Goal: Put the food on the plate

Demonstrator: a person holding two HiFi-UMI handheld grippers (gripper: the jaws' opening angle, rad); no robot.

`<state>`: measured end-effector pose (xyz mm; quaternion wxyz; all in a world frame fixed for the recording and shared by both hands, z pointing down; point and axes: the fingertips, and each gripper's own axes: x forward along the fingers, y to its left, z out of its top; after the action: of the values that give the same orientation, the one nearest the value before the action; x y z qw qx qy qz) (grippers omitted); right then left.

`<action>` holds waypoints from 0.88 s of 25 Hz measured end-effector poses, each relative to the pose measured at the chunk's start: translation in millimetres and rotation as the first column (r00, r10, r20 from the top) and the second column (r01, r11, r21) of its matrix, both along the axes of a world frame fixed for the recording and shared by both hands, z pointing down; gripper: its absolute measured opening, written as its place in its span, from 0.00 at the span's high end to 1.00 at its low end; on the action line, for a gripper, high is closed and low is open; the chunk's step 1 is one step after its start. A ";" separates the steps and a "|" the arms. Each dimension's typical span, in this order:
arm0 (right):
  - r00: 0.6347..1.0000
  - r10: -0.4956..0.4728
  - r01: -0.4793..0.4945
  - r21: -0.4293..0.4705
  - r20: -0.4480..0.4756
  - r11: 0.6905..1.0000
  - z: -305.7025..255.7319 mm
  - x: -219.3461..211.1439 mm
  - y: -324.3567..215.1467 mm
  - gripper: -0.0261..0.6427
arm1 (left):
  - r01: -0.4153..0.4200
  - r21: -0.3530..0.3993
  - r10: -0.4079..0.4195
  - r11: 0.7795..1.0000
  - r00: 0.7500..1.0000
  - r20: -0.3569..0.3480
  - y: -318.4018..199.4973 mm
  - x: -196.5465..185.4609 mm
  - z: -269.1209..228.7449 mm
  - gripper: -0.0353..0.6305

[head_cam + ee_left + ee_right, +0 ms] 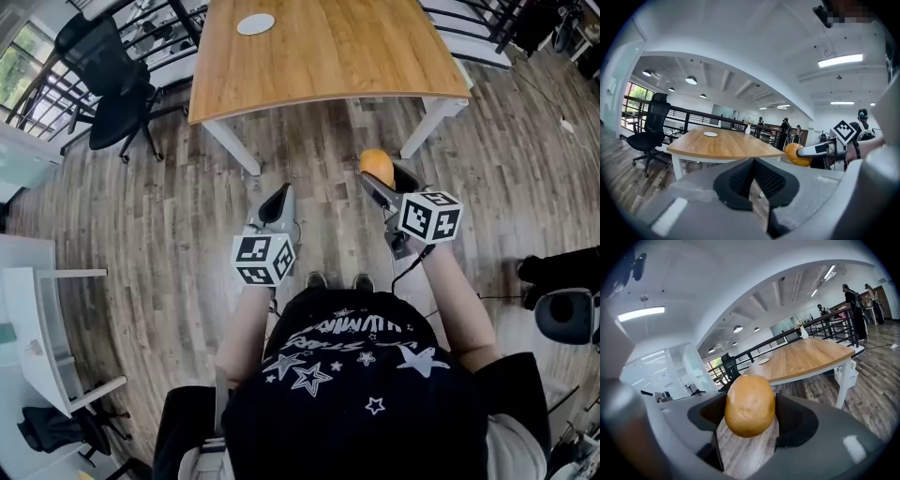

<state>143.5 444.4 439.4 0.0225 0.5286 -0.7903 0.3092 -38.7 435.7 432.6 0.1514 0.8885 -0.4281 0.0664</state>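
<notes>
You are holding the right tongs (751,416) with the jaws standing wide apart and clamping on a yellow-brown potato (750,404). One black pad is pressing against each side of the potato, and its rounded top is rising above the jaw tips. You are holding the left tongs (753,161) with the jaws together: the two black pads are meeting at their tips and are gripping nothing. In the head view, both tongs are pointing forward and slightly downward over the wooden floor (319,150), short of the near edge of the wooden surface (328,56). The left tongs are sitting a little closer to your body than the right tongs, and the two are well apart from each other. The potato is therefore hanging in the air above the floor and is not touching the surface. The white round plate (255,23) is lying flat toward the far end of the surface, well apart from the potato. A black office chair (112,84) is standing on the floor off the left side of the surface. In the left gripper view, the potato is showing to the right, beyond the closed left jaws.
</notes>
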 end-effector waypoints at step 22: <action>0.997 0.057 -0.058 0.014 0.046 0.998 5.2 -13.0 -34.4 0.47 | -0.068 -0.054 0.068 0.996 0.998 0.003 -42.3 -49.7 29.5 0.94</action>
<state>130.5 410.0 444.5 -0.0085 0.5440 -0.7773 0.3159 -88.4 393.4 462.1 0.1719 0.8979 -0.3962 0.0849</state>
